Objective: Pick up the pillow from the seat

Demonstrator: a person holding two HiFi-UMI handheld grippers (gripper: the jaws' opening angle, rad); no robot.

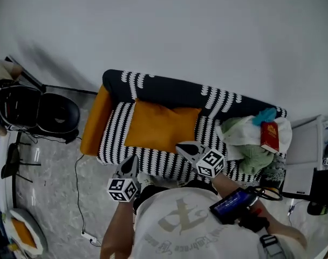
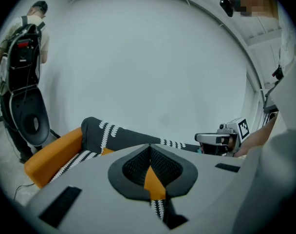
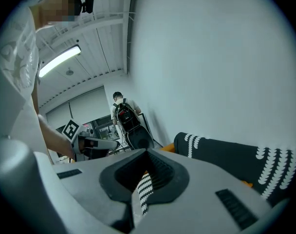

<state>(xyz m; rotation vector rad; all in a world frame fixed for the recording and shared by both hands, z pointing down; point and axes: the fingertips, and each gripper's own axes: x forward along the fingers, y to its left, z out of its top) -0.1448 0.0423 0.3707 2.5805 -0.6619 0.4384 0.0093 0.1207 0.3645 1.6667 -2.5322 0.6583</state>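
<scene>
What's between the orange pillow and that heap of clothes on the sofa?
In the head view, only bare striped seat lies between the pillow and the heap of clothes.

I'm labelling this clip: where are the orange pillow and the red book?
orange pillow (image 1: 161, 127), head view, middle of its top face.
red book (image 1: 270, 137), head view, centre of its cover.

Clothes pile crowding right end of sofa, wall behind
</scene>
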